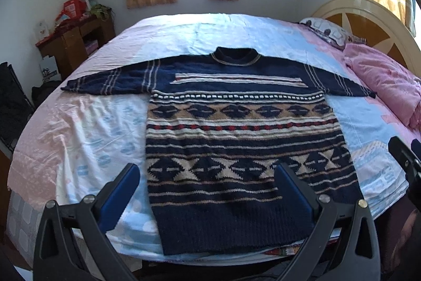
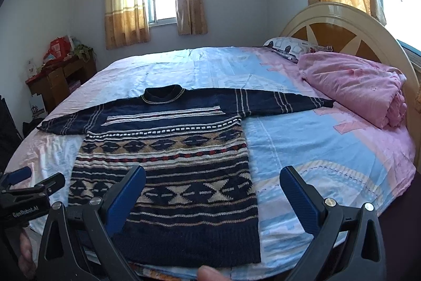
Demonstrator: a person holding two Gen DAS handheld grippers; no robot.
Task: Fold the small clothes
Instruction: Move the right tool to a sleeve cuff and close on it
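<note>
A navy knitted sweater [image 1: 236, 138] with beige, white and red bands lies flat and face up on the bed, collar far, hem at the near edge, both sleeves spread sideways. It also shows in the right wrist view [image 2: 168, 175]. My left gripper [image 1: 208, 170] is open and empty, held above the hem. My right gripper [image 2: 213, 173] is open and empty, above the sweater's right hem side. The right gripper shows at the right edge of the left wrist view [image 1: 405, 159]; the left gripper shows at the left edge of the right wrist view [image 2: 31, 183].
The bed sheet [image 1: 105, 138] is pink and light blue. A folded pink blanket [image 2: 352, 88] and a patterned pillow [image 2: 292, 46] lie by the round headboard [image 2: 342, 25]. A wooden cabinet [image 1: 73, 41] with clutter stands at the far left. Curtained windows are behind.
</note>
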